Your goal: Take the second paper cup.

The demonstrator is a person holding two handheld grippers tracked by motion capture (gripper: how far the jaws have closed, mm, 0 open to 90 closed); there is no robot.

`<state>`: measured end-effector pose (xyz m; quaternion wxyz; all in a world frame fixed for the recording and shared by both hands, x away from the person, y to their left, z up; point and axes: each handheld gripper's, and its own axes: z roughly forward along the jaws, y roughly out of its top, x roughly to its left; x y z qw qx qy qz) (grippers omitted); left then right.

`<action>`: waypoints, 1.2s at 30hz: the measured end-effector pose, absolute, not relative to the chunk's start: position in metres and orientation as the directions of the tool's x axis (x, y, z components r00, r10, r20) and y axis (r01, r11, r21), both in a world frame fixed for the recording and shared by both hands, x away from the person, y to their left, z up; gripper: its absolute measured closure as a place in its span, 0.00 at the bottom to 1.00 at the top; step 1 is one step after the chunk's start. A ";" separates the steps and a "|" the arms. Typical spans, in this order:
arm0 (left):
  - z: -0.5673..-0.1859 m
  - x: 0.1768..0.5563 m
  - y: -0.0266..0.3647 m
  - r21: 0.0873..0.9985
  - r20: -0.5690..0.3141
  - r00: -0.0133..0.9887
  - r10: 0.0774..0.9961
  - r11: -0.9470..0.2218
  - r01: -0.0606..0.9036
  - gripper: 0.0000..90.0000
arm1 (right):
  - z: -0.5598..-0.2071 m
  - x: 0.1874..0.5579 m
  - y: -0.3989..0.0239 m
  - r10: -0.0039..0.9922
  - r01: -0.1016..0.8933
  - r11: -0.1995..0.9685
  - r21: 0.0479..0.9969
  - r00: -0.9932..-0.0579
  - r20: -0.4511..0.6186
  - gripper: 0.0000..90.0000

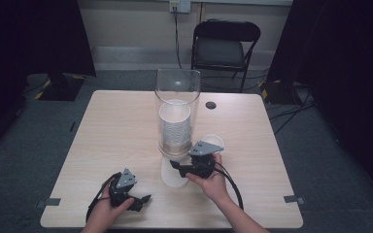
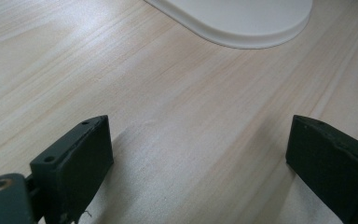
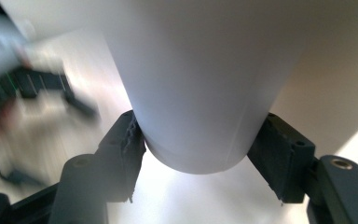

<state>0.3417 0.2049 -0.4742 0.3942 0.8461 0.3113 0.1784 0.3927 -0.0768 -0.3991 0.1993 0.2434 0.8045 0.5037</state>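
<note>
A clear tube dispenser (image 1: 177, 87) stands mid-table with a stack of white cups (image 1: 174, 124) inside. Just below its lower end is one white cup (image 1: 171, 174). My right gripper (image 1: 176, 165) reaches in from the right and is shut on that cup. In the right gripper view both pads (image 3: 126, 144) press the cup's (image 3: 200, 84) sides. My left gripper (image 1: 144, 199) rests low at the table's front left, open with nothing in it. In the left gripper view its jaws stand wide apart over bare wood, and a white rounded rim (image 2: 242, 23) lies ahead.
A second white cup (image 1: 214, 141) stands just behind my right hand. The wooden table (image 1: 121, 126) has a small black hole (image 1: 211, 105) at the back. A folding chair (image 1: 226, 46) stands beyond the far edge. Tape marks (image 1: 294, 199) sit near the front corners.
</note>
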 end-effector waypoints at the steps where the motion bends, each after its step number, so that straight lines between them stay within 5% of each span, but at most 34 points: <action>1: -0.474 0.342 0.205 0.778 0.056 0.743 0.667 -0.495 0.386 0.07 | -0.399 0.393 -0.077 0.592 0.191 0.374 0.908 -0.802 -0.076 0.41; 7: -0.474 0.342 0.205 0.778 0.057 0.745 0.665 -0.497 0.384 0.07 | -0.415 0.391 -0.081 0.602 0.195 0.335 0.922 -0.797 -0.050 0.40; 9: -0.474 0.342 0.205 0.778 0.057 0.745 0.665 -0.498 0.384 0.07 | -0.415 0.391 -0.081 0.595 0.196 0.329 0.924 -0.803 -0.042 0.38; 10: -0.474 0.342 0.205 0.777 0.063 0.747 0.662 -0.502 0.380 0.07 | -0.413 0.393 -0.082 0.600 0.205 0.315 0.926 -0.799 -0.027 0.28; 19: -0.474 0.342 0.205 0.778 0.055 0.745 0.665 -0.496 0.385 0.07 | -0.400 0.391 -0.080 0.606 0.186 0.294 0.938 -0.795 -0.032 0.23; 25: -0.474 0.342 0.205 0.778 0.057 0.744 0.665 -0.497 0.385 0.07 | -0.390 0.393 -0.072 0.596 0.167 0.289 0.943 -0.802 -0.041 0.23; 32: -0.474 0.342 0.205 0.778 0.055 0.745 0.665 -0.496 0.385 0.07 | -0.395 0.395 -0.072 0.576 0.136 0.301 0.944 -0.815 -0.066 0.37; 36: -0.474 0.342 0.205 0.777 0.056 0.745 0.665 -0.497 0.385 0.07 | -0.435 0.395 -0.081 0.578 0.218 0.382 0.898 -0.815 -0.048 0.38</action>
